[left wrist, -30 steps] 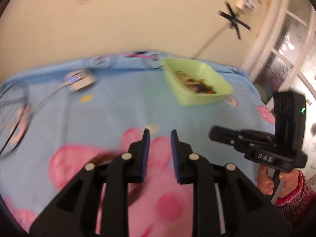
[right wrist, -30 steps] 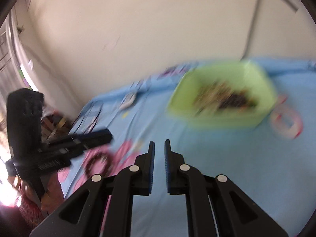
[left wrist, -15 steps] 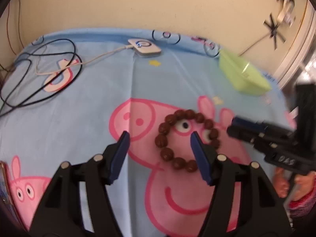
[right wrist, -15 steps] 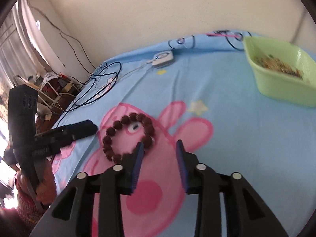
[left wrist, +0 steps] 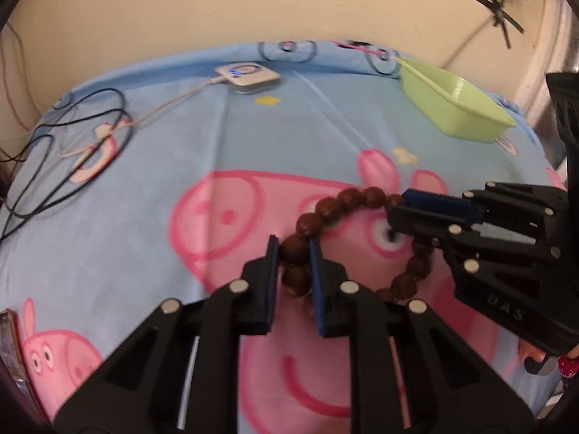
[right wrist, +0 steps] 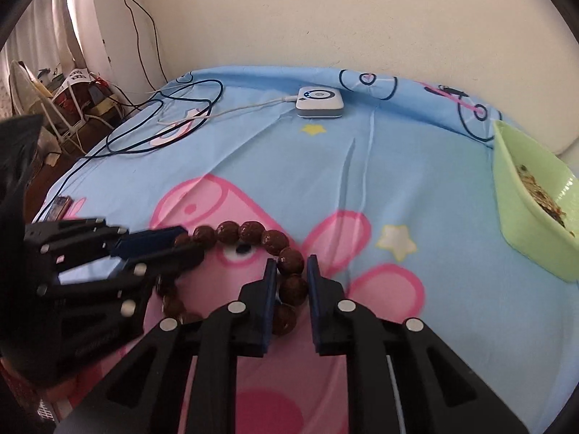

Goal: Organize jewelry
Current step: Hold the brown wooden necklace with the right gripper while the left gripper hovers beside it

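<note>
A bracelet of brown wooden beads (left wrist: pixel 347 199) (right wrist: pixel 249 231) lies in a ring on the blue sheet, over the pink pig's face. My left gripper (left wrist: pixel 294 253) straddles the ring's left side; its jaws are closing and both pads touch a bead. In the right wrist view it (right wrist: pixel 181 244) comes in from the left. My right gripper (right wrist: pixel 291 271) has beads of the ring's right side between its blue pads, and the left wrist view shows it (left wrist: pixel 398 206) pinched on the ring. A green tub (left wrist: pixel 459 115) (right wrist: pixel 521 217) with mixed jewelry stands at the far right.
A white square device (left wrist: pixel 248 76) (right wrist: pixel 318 103) with a cord sits near the wall. Dark cables (left wrist: pixel 72 137) (right wrist: pixel 163 119) loop over the sheet's left part. A phone (left wrist: pixel 9 354) lies at the left edge. A hand (left wrist: pixel 535 354) holds the right gripper.
Both grippers were open above the bracelet half a second ago. They have come down onto it from opposite sides and closed round its beads.
</note>
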A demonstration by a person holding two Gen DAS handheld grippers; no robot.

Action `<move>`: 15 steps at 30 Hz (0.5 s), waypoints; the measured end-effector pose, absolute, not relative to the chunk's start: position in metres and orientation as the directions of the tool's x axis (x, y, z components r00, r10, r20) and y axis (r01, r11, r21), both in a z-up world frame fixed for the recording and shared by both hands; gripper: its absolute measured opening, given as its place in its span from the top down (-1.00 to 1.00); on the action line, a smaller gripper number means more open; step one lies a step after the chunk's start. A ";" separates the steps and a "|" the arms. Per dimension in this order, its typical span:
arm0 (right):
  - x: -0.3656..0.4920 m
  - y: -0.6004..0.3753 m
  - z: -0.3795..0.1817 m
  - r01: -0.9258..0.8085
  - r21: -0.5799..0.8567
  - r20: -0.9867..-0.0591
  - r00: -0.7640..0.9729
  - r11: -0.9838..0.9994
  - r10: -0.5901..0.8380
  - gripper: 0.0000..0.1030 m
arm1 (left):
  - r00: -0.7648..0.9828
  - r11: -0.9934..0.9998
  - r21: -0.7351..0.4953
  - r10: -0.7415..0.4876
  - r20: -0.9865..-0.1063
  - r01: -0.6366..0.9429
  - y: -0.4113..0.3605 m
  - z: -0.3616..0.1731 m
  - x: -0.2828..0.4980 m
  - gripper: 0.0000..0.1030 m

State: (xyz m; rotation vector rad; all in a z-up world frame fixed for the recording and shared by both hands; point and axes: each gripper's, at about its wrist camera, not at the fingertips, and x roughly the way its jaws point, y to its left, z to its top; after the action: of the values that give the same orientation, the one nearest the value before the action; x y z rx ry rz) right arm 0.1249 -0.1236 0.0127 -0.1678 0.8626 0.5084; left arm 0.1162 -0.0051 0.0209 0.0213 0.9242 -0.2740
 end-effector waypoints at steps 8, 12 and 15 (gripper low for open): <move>0.073 -0.198 0.017 -0.390 0.028 -0.741 0.610 0.921 0.281 1.00 | 0.500 0.888 -0.126 -0.361 -0.788 0.443 -0.089 0.020 0.084 0.70; 0.043 -0.244 0.019 -0.296 0.071 -0.722 0.644 0.952 0.254 1.00 | 0.480 0.848 -0.120 -0.403 -0.780 0.516 -0.125 0.019 0.068 0.70; 0.032 -0.267 0.019 -0.250 0.109 -0.715 0.653 0.962 0.250 1.00 | 0.504 0.840 -0.062 -0.380 -0.776 0.539 -0.141 0.019 0.062 0.70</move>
State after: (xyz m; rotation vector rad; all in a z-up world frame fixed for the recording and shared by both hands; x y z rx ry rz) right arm 0.0317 -0.2669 0.0186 0.0003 0.8113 0.2838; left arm 0.0615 -0.1406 0.0187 0.1980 0.8824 -0.5592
